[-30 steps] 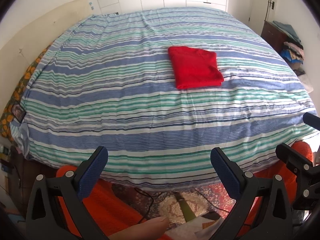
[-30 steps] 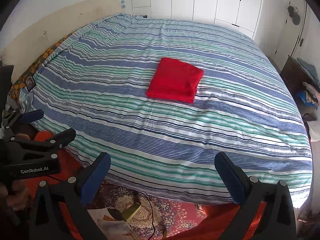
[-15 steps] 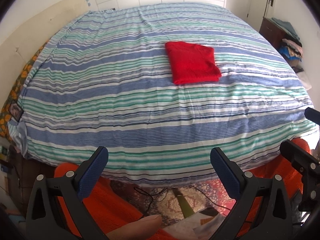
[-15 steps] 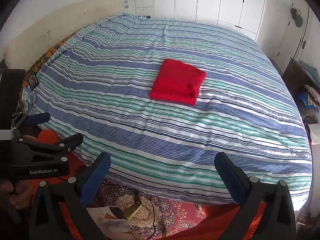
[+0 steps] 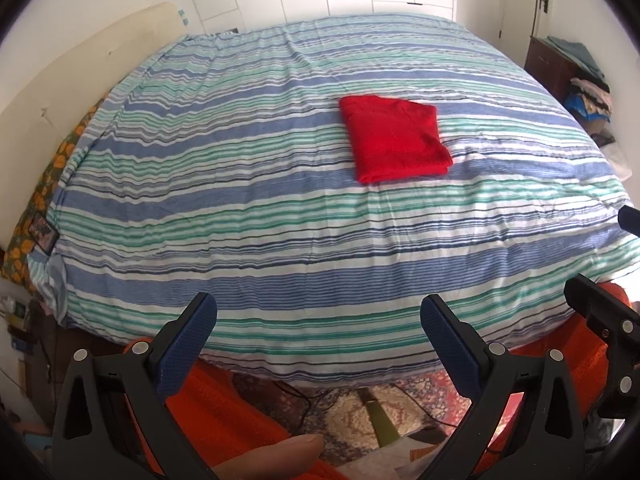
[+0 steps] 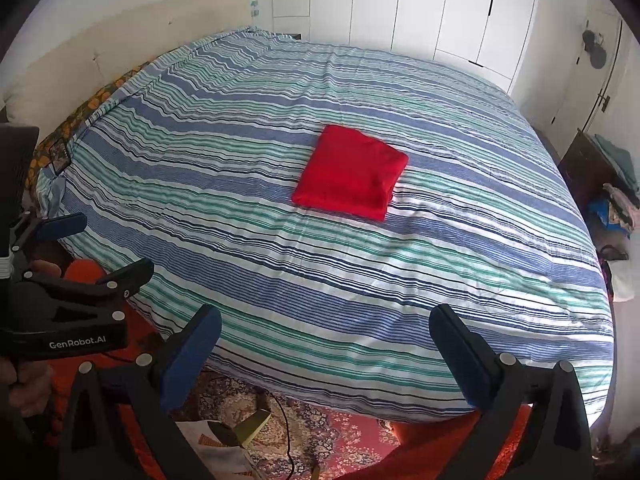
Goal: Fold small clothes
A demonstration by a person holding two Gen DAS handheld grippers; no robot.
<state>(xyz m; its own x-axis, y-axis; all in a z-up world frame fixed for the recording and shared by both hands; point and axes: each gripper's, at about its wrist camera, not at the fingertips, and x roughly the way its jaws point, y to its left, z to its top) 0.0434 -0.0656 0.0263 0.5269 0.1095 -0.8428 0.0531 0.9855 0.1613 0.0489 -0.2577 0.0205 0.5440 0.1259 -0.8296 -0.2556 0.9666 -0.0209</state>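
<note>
- My left gripper (image 5: pixel 318 322) is at the bottom of its own view, its two blue-padded fingers spread wide with nothing between them; my right gripper (image 6: pixel 325 334) is spread just as wide and is empty too.
- In the left wrist view only the tip and part of the body of the right gripper show, cut off at the 3 to 4 o'clock edge.
- A fingertip (image 5: pixel 276 456) pokes in at 6 o'clock; the rest of that hand is hidden.
- The clothes piled on a dark cabinet (image 6: pixel 586 168) at 3 o'clock are too small to make out.
- The red folded garment (image 5: pixel 394 144) lies flat on the striped bedspread (image 5: pixel 240 208), just above centre toward 1 o'clock, well apart from both grippers.
- It is nearly square, slightly longer from 11 to 5 o'clock in the left wrist view; in the right wrist view (image 6: pixel 350 174) one corner points to 3 o'clock.
- It is plain bright red, neat, with layered folds along its near edge.
- A patterned rug (image 6: pixel 344 436) shows below the bed.
</note>
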